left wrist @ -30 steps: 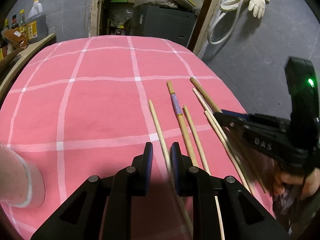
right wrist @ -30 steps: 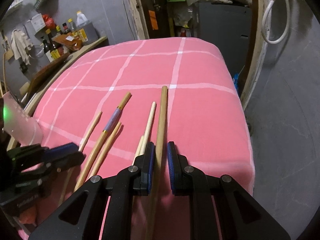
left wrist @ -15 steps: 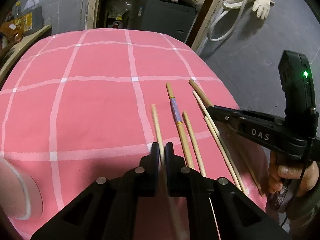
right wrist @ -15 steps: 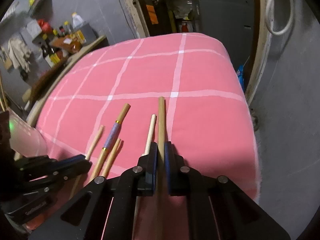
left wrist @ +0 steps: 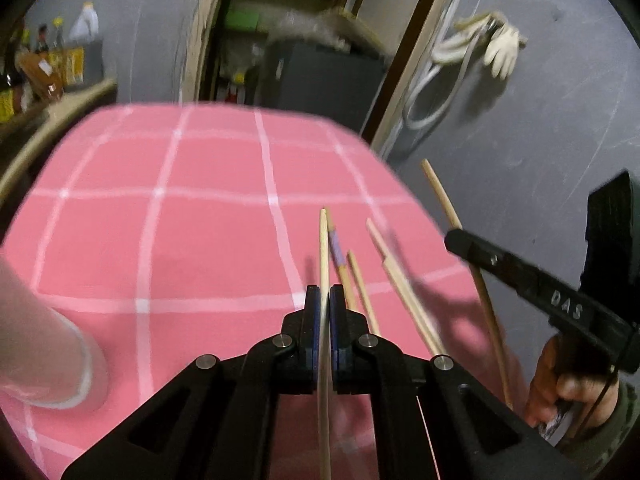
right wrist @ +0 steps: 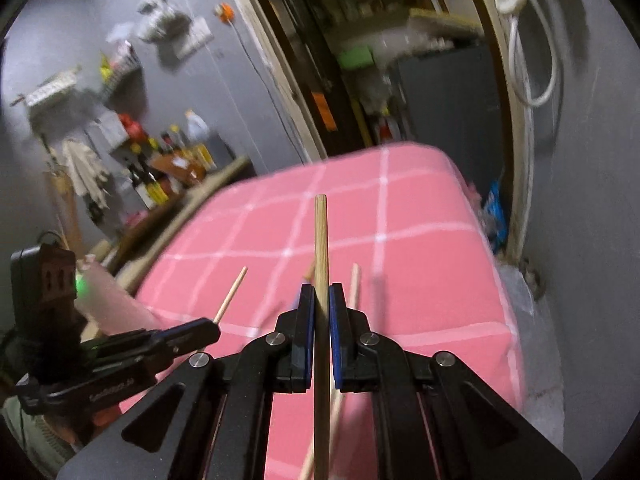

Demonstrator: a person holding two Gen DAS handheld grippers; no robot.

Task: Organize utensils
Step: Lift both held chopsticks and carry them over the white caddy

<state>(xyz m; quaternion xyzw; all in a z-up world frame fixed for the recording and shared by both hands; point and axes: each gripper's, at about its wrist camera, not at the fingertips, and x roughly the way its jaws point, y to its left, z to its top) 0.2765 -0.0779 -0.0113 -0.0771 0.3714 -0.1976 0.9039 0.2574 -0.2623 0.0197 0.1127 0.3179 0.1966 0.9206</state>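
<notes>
Left tool [left wrist: 324, 300]: it is closed tight on a thin chopstick [left wrist: 323, 252], held up off the pink cloth [left wrist: 200, 240].
Right tool [right wrist: 318, 304]: it squeezes a thicker stick [right wrist: 320, 248], also lifted.
Cup [left wrist: 44, 360]: a whitish cup stands just left of the left tool.
Loose sticks [left wrist: 404, 292]: more lie on the cloth between both tools.
Doing it well: I think both sticks should stay level and go slowly, tip first.
Writing: "DAS" shows on the right tool's side [left wrist: 566, 304].
</notes>
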